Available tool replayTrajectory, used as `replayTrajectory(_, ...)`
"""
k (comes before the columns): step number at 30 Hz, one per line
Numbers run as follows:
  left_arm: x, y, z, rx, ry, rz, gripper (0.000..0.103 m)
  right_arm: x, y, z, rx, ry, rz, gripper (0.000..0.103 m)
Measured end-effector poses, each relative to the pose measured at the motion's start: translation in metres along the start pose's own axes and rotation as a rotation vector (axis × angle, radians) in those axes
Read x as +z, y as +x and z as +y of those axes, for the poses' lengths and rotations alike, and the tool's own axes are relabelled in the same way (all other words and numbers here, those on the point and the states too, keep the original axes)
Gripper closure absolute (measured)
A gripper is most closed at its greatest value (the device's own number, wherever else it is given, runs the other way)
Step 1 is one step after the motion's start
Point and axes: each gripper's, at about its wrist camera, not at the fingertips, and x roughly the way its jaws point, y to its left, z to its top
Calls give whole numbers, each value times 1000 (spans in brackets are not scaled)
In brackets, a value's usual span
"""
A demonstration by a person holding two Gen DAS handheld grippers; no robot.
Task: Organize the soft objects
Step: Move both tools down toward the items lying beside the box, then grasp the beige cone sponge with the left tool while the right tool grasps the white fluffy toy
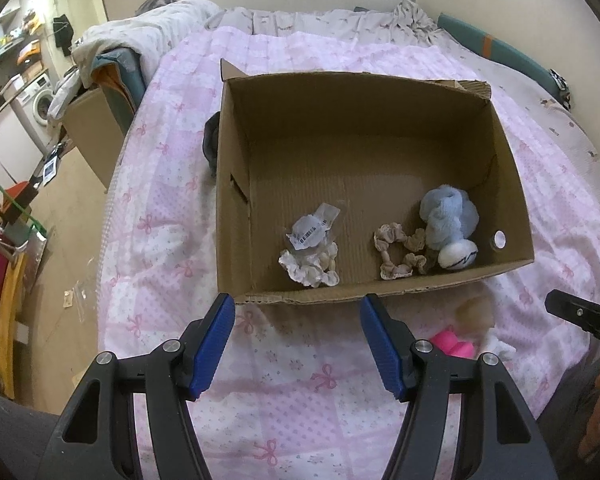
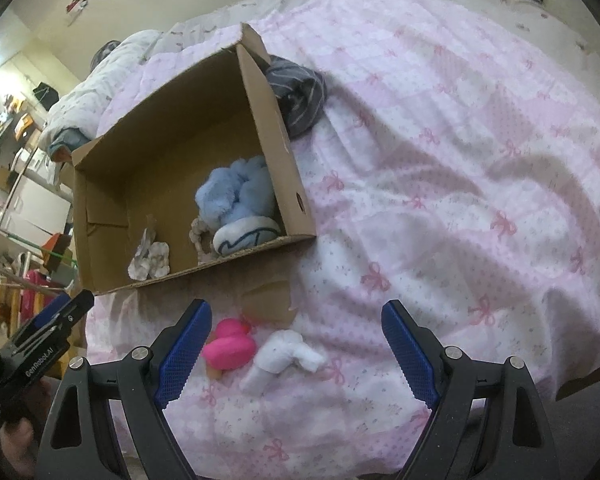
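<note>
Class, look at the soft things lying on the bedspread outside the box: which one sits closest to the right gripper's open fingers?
The pink duck: it sits beside a right gripper fingertip, nearer than the white sock.

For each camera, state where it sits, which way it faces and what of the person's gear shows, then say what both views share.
Left wrist: sits on the left gripper, looking down over its open blue fingers into the cardboard box on the bed; the right gripper's tip pokes in at the right edge.
Right wrist: sits on the right gripper, aimed down at the pink duck and white sock on the pink bedspread; the left gripper shows at the left.
Shared: box, blue plush toy, scrunchies, duck, bedspread.
</note>
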Motion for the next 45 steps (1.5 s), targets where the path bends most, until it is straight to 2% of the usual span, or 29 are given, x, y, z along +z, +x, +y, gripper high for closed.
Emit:
replayTrajectory(6,1,6,4,-21,-37,23,41,3,17,-12,-19,57,60,11)
replayTrajectory(10,1,10,4,-28,-39,39,41,1,36,-10,-2,62,144,12)
replayTrajectory(11,1,11,4,-29,-40,42,41,-1,43,-5,3,44,171,16)
replayTrajectory(13,1,12,4,-34,-42,46,41,-6,56,8,-6,-14,219,16)
replayTrajectory(17,0,14,3,-45,-47,57,41,-18,77,34,-90,-160,272,16)
replayTrajectory(20,-2,21,-1,-57,-34,94,41,-27,89,46,-130,-242,307,17)
replayTrajectory(22,-6,30,-7,-70,-13,140,41,-33,94,52,-153,-285,325,28)
replayTrajectory(23,-9,36,-11,-78,-4,167,41,-35,97,53,-159,-299,334,42)
replayTrajectory(25,-15,47,-19,-99,13,218,41,-37,97,55,-161,-310,330,57)
replayTrajectory(26,-18,51,-23,-105,21,237,41,-37,95,55,-151,-310,324,71)
replayTrajectory(28,-24,59,-31,-115,42,275,41,-37,89,54,-133,-303,311,77)
replayTrajectory(29,-27,62,-35,-118,56,284,41,-37,85,54,-123,-299,302,94)
replayTrajectory(34,-40,74,-59,-155,139,346,44,-32,57,49,-87,-249,201,95)
replayTrajectory(36,-41,76,-66,-169,149,343,45,-31,48,47,-72,-229,170,95)
replayTrajectory(39,-39,81,-72,-217,132,345,47,-24,42,44,-59,-206,145,95)
replayTrajectory(42,-40,87,-80,-221,151,370,51,-20,40,36,-51,-182,136,95)
replayTrajectory(45,-43,99,-88,-252,165,425,53,-15,30,26,-39,-157,121,95)
